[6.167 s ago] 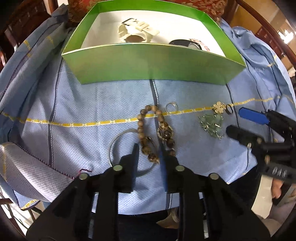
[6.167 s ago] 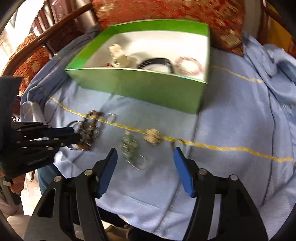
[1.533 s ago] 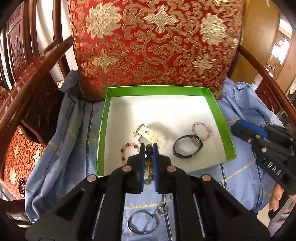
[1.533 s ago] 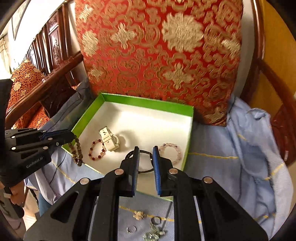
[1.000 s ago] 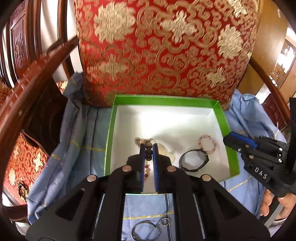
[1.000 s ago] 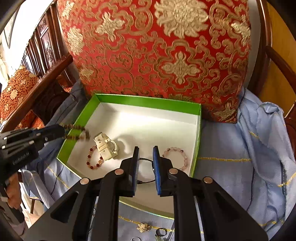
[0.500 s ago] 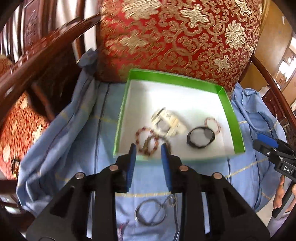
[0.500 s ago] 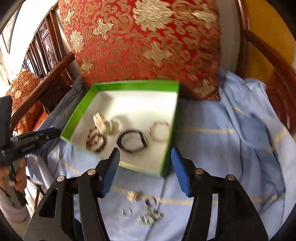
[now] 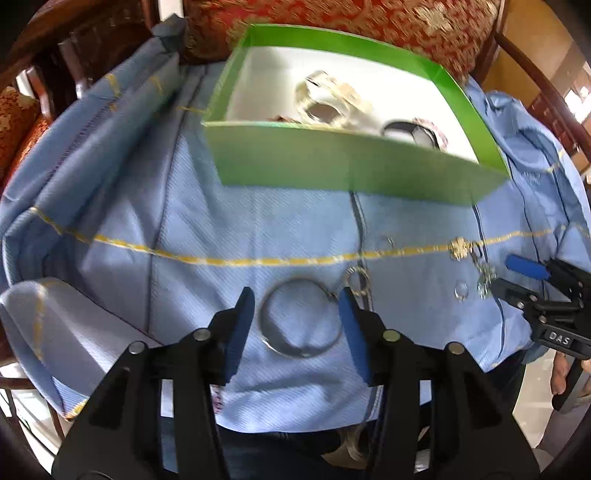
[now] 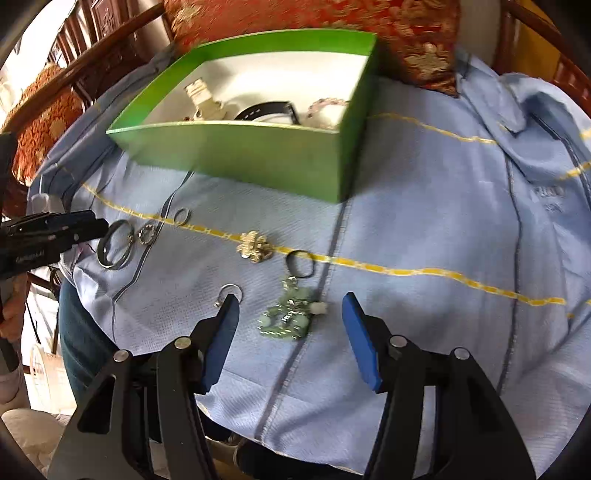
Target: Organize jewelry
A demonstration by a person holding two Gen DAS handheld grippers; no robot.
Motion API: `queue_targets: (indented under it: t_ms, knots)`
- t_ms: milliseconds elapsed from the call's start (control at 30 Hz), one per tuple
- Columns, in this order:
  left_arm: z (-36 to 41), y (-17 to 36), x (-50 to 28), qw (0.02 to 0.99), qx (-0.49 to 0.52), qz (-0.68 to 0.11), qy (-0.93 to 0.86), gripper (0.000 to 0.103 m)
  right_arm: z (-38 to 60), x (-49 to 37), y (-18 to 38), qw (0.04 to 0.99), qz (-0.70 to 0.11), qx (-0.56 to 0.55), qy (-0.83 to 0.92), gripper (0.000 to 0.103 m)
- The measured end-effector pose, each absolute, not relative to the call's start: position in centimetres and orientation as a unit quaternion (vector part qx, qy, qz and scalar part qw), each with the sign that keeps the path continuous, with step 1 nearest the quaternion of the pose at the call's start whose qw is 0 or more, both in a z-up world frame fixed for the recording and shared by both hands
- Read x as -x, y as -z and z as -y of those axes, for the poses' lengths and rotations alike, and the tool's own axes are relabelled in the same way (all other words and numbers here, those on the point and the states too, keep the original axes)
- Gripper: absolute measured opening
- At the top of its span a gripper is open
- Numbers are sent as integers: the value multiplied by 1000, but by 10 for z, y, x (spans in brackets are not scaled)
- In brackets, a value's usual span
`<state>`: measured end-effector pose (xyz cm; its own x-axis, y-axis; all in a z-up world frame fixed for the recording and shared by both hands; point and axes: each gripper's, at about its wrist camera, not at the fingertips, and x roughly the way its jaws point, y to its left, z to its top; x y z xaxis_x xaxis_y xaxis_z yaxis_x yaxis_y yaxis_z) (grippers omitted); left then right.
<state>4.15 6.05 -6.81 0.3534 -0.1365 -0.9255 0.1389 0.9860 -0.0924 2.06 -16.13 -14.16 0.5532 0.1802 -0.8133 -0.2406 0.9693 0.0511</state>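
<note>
- Jewelry is in two places: some lies in the green cardboard box (image 10: 236, 155) at the far side, some waits loose on the light blue cloth (image 10: 424, 229).
- Left gripper (image 9: 297, 314) is opening around the big silver bangle (image 9: 301, 317), not touching it.
- Right gripper (image 10: 290, 321) stands wide around the pale green charm (image 10: 286, 317), likely to lift it.
- Cloth covers a wooden chair with a red cushion (image 9: 369, 18).

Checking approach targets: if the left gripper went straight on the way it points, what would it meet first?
Probably the silver bangle on the blue cloth: it lies between the opening, empty fingers of the left gripper. Depth is unclear.
</note>
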Motion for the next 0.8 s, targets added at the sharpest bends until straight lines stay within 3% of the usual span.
queue_targets:
  t_ms: [167, 667, 733, 800]
  knots:
    - [-45, 74, -34, 818, -22, -567, 97, 58, 143, -30, 149, 877, -461, 54, -123, 58]
    - [-46, 96, -35, 803, -25, -587, 99, 59, 100, -62, 150, 878, -448, 94, -138, 57]
    - [-48, 99, -35, 801, -27, -590, 98, 58, 94, -64, 155, 874, -453, 105, -139, 45]
    - [-49, 101, -35, 802, -29, -589, 97, 54, 91, -62, 157, 876, -447, 121, -134, 39]
